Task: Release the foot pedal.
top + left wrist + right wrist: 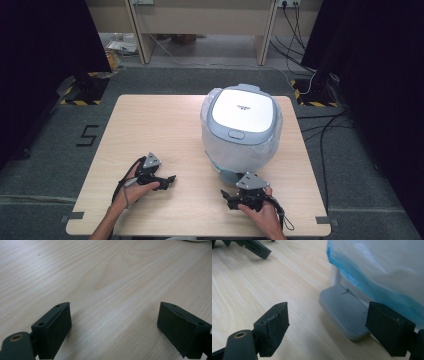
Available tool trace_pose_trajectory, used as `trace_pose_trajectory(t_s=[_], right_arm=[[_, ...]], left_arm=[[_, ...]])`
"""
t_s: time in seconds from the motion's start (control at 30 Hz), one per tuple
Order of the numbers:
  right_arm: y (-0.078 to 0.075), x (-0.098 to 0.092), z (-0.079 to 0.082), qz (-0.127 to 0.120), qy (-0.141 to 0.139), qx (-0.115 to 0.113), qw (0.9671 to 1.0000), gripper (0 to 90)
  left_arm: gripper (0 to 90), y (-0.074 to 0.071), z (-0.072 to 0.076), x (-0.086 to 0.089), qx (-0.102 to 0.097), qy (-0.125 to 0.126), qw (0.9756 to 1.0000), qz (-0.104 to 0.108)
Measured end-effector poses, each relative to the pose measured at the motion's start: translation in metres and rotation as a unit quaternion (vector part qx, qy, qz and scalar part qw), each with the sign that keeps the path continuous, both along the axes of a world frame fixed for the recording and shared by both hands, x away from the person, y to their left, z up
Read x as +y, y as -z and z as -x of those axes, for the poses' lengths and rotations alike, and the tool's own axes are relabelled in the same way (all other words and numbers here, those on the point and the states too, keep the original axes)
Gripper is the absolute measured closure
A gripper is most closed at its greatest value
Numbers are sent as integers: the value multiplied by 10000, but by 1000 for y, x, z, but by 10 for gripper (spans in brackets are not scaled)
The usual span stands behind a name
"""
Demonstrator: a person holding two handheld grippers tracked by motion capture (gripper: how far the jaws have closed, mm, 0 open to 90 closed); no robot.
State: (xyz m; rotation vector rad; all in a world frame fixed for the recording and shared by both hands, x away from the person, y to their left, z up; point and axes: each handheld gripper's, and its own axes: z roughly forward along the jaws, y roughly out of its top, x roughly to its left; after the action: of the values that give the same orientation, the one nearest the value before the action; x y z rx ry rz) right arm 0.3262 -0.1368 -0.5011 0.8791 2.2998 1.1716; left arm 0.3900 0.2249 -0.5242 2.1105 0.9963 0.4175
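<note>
The cooker [241, 127], wrapped in clear plastic, stands right of centre on the table [150, 125]. The right gripper [231, 196] lies near it, jaws wide apart and empty, by the grey foot [344, 312]. The left gripper [167, 181], also wide open and empty, rests further left.
</note>
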Motion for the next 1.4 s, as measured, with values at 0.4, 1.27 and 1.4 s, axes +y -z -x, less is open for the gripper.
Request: trace_pose_trajectory(t_s=[0.4, 1.27, 1.4], right_arm=[[-1, -28, 10, -96, 296, -100, 9995, 215], [5, -96, 7, 57, 1362, 168, 9905, 152], [13, -101, 4, 345, 1473, 374, 9878, 158]], left_arm=[[114, 0, 0, 0, -1, 0, 10000, -1], [114, 0, 0, 0, 0, 1, 10000, -3], [114, 0, 0, 0, 0, 1, 10000, -2]])
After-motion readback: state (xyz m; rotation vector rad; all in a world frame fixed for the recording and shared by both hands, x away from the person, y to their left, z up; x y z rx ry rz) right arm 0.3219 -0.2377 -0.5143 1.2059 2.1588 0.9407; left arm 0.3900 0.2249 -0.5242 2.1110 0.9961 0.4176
